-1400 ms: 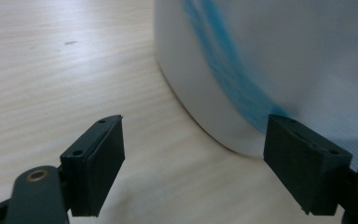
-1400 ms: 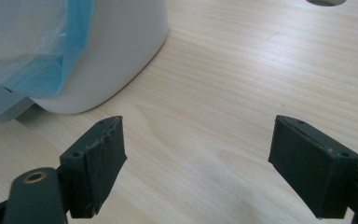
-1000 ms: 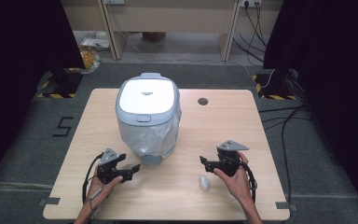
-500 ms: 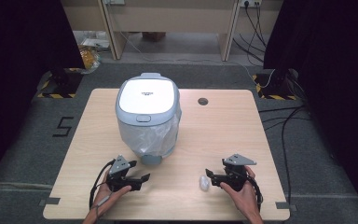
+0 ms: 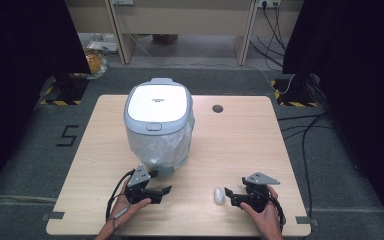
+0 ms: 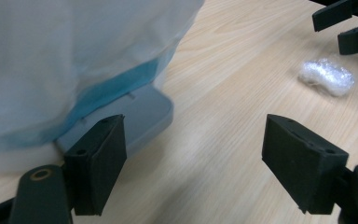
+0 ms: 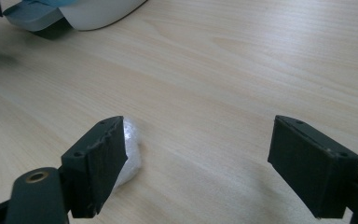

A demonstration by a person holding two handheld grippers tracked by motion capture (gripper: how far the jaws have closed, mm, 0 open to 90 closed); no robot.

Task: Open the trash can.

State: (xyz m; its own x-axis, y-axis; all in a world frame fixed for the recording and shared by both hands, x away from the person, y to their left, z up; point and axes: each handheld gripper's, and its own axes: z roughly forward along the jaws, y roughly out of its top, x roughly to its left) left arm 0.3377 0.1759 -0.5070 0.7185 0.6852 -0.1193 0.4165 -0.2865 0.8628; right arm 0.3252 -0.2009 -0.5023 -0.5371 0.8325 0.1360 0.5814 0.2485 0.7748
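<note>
Left gripper (image 5: 161, 193): jaws wide apart, holding nothing, low over the light wooden table (image 5: 240, 145), just beside the grey pedal bin lined with a clear plastic bag (image 5: 159, 125).
Right gripper (image 5: 232, 195): jaws spread wide, holding nothing.
Small crumpled white plastic wad (image 5: 219, 195): lay on the table, just beside the right gripper's left jaw.

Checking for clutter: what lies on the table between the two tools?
Bare tabletop, then a crumpled plastic wad beside the right tool, in the high view.
</note>
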